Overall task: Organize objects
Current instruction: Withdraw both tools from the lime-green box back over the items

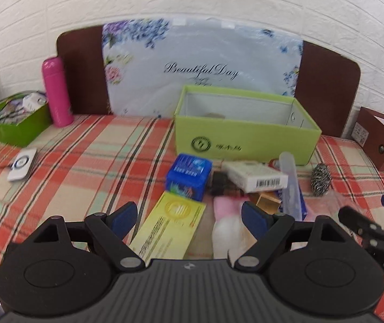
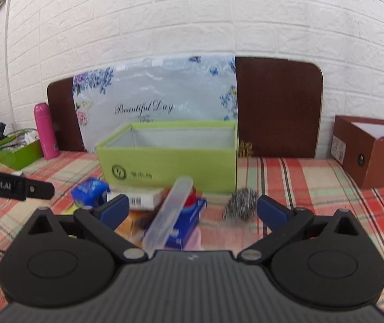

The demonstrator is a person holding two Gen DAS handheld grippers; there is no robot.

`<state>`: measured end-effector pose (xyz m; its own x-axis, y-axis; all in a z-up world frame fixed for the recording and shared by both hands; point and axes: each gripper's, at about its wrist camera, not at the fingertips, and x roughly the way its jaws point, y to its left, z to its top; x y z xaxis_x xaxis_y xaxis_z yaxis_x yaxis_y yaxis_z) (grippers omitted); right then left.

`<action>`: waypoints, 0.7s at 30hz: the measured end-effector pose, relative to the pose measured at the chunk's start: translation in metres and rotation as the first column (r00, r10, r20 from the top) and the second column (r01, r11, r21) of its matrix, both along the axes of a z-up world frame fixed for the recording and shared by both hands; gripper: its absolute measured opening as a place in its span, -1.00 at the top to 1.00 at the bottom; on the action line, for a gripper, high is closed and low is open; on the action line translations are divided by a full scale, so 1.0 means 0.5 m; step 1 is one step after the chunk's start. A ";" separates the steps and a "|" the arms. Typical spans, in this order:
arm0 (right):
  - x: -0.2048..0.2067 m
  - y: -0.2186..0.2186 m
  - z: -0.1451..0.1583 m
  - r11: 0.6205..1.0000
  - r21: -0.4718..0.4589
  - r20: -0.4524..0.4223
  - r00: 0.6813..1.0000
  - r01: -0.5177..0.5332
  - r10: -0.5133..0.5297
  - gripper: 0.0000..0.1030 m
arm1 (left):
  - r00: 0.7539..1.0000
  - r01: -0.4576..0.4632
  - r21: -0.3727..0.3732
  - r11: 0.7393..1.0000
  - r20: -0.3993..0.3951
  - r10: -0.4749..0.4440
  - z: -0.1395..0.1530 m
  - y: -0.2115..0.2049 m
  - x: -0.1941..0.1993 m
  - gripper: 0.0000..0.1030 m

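Note:
A light green open box [image 1: 245, 140] stands on the plaid cloth, also in the right wrist view [image 2: 170, 161]. In front of it lies a pile: a blue box [image 1: 189, 175], a white barcoded box [image 1: 256, 176], a clear plastic tube [image 1: 290, 183], a steel scourer [image 1: 321, 179], a yellow card [image 1: 170, 228] and a pink-white soft item [image 1: 229, 223]. My left gripper [image 1: 189, 218] is open and empty above the card. My right gripper [image 2: 193, 210] is open and empty over the tube [image 2: 170, 212] and scourer [image 2: 241, 203].
A pink bottle [image 1: 57, 91] and a darker green tray [image 1: 17, 123] of clutter stand at the back left. A white device [image 1: 22, 164] lies on the cloth at left. A brown box [image 2: 372, 150] stands at right. A floral board [image 1: 202, 64] leans against the wall.

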<state>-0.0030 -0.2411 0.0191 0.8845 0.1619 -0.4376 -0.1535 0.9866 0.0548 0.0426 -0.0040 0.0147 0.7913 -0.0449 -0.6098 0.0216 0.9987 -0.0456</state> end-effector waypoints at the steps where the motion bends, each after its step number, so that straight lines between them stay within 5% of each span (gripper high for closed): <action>1: -0.007 0.003 -0.008 1.000 -0.005 -0.010 1.000 -0.002 0.002 -1.00 | 1.000 -0.004 -0.004 1.000 -0.010 0.004 -0.004 0.005 -0.006 -0.70; 9: -0.044 0.054 -0.050 0.986 0.036 -0.069 0.984 -0.162 0.164 -1.00 | 0.992 0.125 -0.078 0.989 0.014 -0.125 0.023 0.073 -0.085 -0.70; 13: -0.046 0.103 -0.063 0.939 0.075 -0.097 0.934 -0.337 0.343 -0.99 | 0.989 0.147 -0.091 0.985 0.011 -0.147 0.023 0.111 -0.115 -0.70; 15: -0.045 0.135 -0.077 0.907 0.069 -0.121 0.899 -0.416 0.422 -0.79 | 0.990 0.143 -0.105 0.984 0.017 -0.142 0.022 0.128 -0.126 -0.70; 21: -0.049 0.189 -0.099 0.850 0.077 -0.172 0.833 -0.521 0.526 -0.64 | 0.979 0.205 -0.263 0.943 0.059 -0.196 0.044 0.154 -0.130 -0.70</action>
<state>-0.0275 -0.1467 -0.0302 0.5706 0.5922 -0.5690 -0.6318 0.7592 0.1566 -0.0222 0.0729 0.0365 0.7677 -0.3616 -0.5290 0.2258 0.9253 -0.3048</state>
